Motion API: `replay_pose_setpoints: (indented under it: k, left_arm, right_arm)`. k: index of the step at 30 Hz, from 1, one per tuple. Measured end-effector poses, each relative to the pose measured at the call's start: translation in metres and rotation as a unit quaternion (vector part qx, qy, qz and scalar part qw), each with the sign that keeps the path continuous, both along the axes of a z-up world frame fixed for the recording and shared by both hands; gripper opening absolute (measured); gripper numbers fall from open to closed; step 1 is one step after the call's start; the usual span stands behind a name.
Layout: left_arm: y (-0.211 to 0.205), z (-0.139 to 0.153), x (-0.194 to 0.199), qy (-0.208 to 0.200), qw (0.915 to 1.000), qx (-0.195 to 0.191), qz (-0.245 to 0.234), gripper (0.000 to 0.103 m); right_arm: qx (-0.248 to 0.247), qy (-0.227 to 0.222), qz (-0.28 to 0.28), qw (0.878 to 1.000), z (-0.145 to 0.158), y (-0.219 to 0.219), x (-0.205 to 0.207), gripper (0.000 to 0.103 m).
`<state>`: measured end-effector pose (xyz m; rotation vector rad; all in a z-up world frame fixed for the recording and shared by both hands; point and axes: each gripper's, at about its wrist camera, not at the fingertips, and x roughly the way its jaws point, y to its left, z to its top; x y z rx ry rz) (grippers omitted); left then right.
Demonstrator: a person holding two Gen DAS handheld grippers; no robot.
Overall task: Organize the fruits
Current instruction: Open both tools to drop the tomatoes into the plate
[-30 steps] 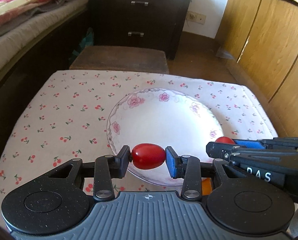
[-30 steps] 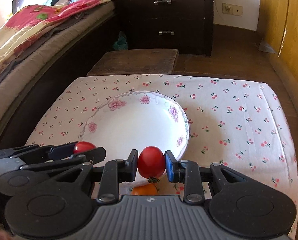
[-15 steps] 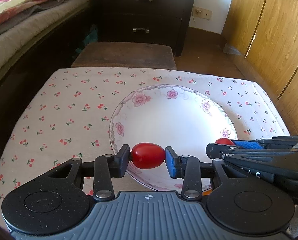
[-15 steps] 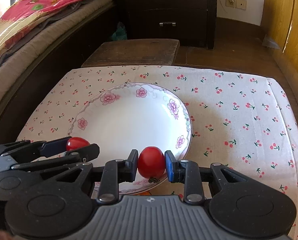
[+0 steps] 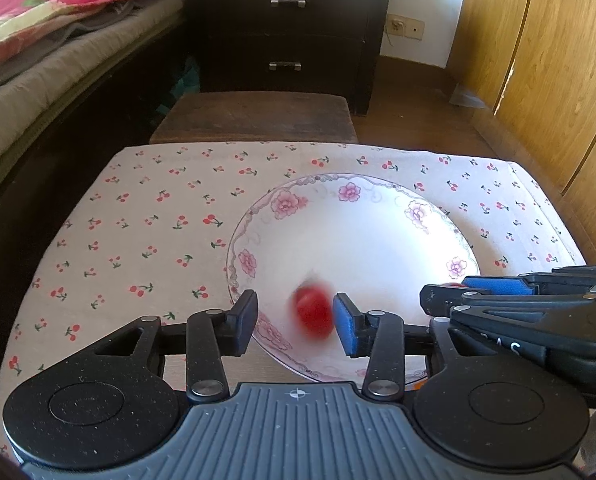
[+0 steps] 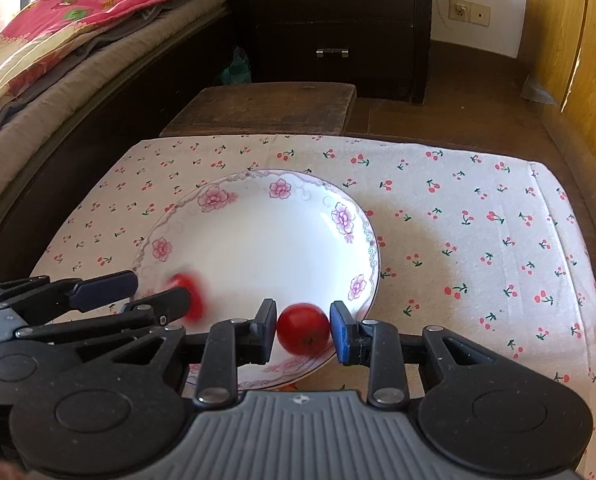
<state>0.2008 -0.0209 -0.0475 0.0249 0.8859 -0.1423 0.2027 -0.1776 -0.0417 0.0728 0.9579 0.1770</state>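
Left gripper (image 5: 294,316) jaws were opening; the blurred oval red tomato (image 5: 313,315) sat loose between them, over the near rim of the white floral plate (image 5: 350,224). Right gripper (image 6: 303,330) clamped the round red tomato (image 6: 303,328) further right, over the same rim.

place: home bedroom | signs: bed (image 5: 38,60), dark drawer chest (image 5: 286,28), wooden wardrobe (image 5: 538,60)

Dark dresser (image 5: 286,32), bed (image 5: 50,64), wooden stool (image 5: 254,116)

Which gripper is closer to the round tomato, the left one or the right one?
Right. The right gripper has the round tomato between its pads over the plate. The left gripper is off to its left, opening around a blurred tomato.
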Motion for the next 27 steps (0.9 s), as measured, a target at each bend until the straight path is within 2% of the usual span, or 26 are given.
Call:
replay_pose_setpoints:
  k: [4, 13, 27]
  left_arm:
    - [0.002, 0.001, 0.001, 0.001, 1.0, -0.005, 0.006, 0.058]
    - [0.006, 0.01, -0.001, -0.009, 0.9998, -0.016, 0.007, 0.063]
    - [0.025, 0.024, -0.018, -0.02, 0.9995, -0.023, 0.009, 0.064]
  right_arm:
    - [0.002, -0.004, -0.003, 1.0, 0.003, -0.001, -0.001, 0.032]
    - [0.017, -0.018, -0.008, 1.0, 0.015, -0.007, -0.005, 0.034]
    - [0.025, -0.027, -0.007, 0.999, 0.028, -0.009, -0.03, 0.034]
